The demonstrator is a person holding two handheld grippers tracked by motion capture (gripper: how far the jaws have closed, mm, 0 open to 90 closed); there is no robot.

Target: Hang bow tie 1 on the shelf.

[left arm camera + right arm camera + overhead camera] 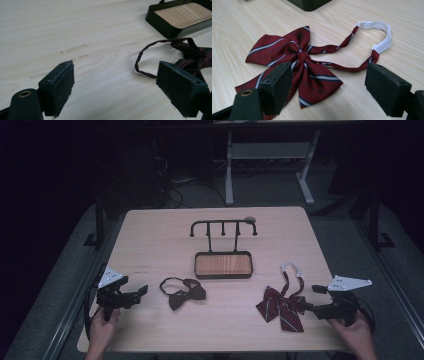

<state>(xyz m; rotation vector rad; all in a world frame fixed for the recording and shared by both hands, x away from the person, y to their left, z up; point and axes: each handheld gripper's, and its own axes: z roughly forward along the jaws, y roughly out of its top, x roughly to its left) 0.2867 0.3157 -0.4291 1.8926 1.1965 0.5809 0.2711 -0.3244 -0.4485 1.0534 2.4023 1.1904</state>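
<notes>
Near table (150, 227) front edge, tools apart, open

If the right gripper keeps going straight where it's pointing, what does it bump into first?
Most likely the striped bow tie. The right gripper has open jaws aimed right at it, and the tie lies flat on the table just ahead. Exactly how close it is remains hard to judge.
</notes>
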